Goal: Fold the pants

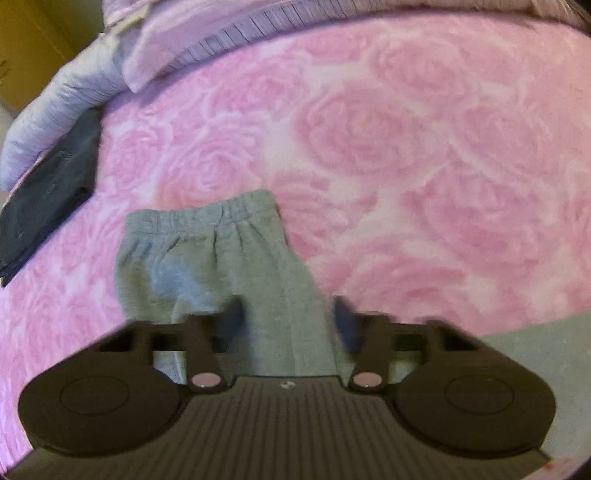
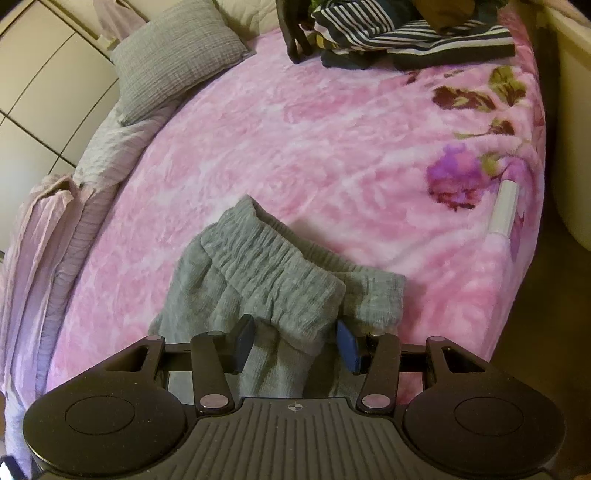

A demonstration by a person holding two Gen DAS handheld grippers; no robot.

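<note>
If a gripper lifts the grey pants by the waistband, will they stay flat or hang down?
The grey pants will probably hang limp: the cloth already bunches and folds at the waistband. On the fuzzy blanket, they would likely drag rather than slide.

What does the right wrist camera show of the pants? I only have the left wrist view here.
Observer: The grey pants are doubled at the elastic waistband, one layer lying across the other.
Operator: Where is the right gripper?
Observer: The right gripper is at the near end of that waistband. Its fingers are apart with grey fabric between them, and I cannot tell whether the pads press on it.
Operator: Anything else on the bed ahead of it?
Observer: A pile of striped clothes lies at the far end of the pink blanket.
</note>
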